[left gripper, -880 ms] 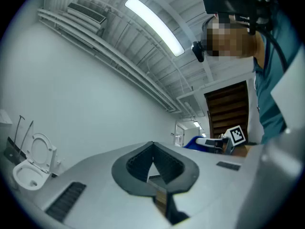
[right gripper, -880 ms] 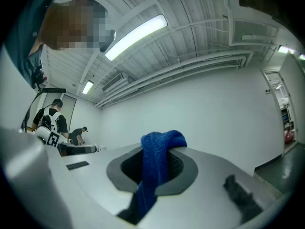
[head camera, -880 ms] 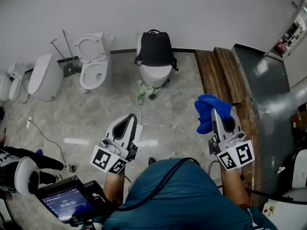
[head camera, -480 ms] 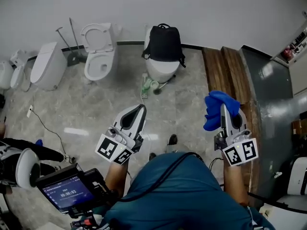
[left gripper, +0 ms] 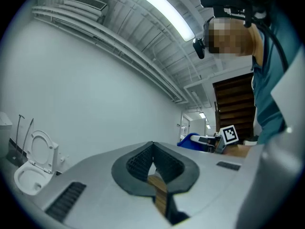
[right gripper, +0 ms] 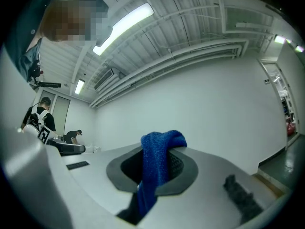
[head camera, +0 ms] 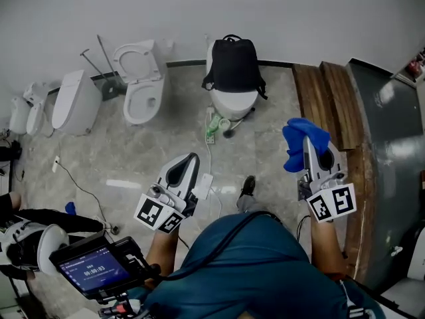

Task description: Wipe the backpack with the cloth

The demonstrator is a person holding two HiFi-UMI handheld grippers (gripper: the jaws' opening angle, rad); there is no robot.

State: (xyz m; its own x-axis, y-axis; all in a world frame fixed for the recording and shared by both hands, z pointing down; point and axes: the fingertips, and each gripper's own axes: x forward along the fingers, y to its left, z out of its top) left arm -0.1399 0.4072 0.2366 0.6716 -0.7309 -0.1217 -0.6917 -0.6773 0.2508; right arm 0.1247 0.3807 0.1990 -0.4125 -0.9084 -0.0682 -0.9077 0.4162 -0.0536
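A black backpack (head camera: pixel 234 64) stands upright on a white toilet (head camera: pixel 232 102) against the far wall, well ahead of both grippers. My right gripper (head camera: pixel 307 140) is held up at the right, shut on a blue cloth (head camera: pixel 300 145) that bunches over its tip. The right gripper view shows that cloth (right gripper: pixel 156 168) draped between the jaws of the right gripper (right gripper: pixel 159 149), pointing at a bare wall. At centre left my left gripper (head camera: pixel 192 158) is shut with nothing in it. The left gripper (left gripper: pixel 152 144) shows its jaws meeting at the tip.
An open-lid toilet (head camera: pixel 140 88) and another toilet (head camera: pixel 75 102) stand at the back left. Green bottles (head camera: pixel 212 121) sit by the backpack's toilet. Wooden planks (head camera: pixel 325 102) lie at the right. A cable (head camera: pixel 80 188) runs over the marble floor. A screen device (head camera: pixel 93 268) is at lower left.
The backpack and toilets have slid lower and rightward in the head view. A shoe has come into view below the backpack. Both grippers keep their pose, the right still holding the cloth.
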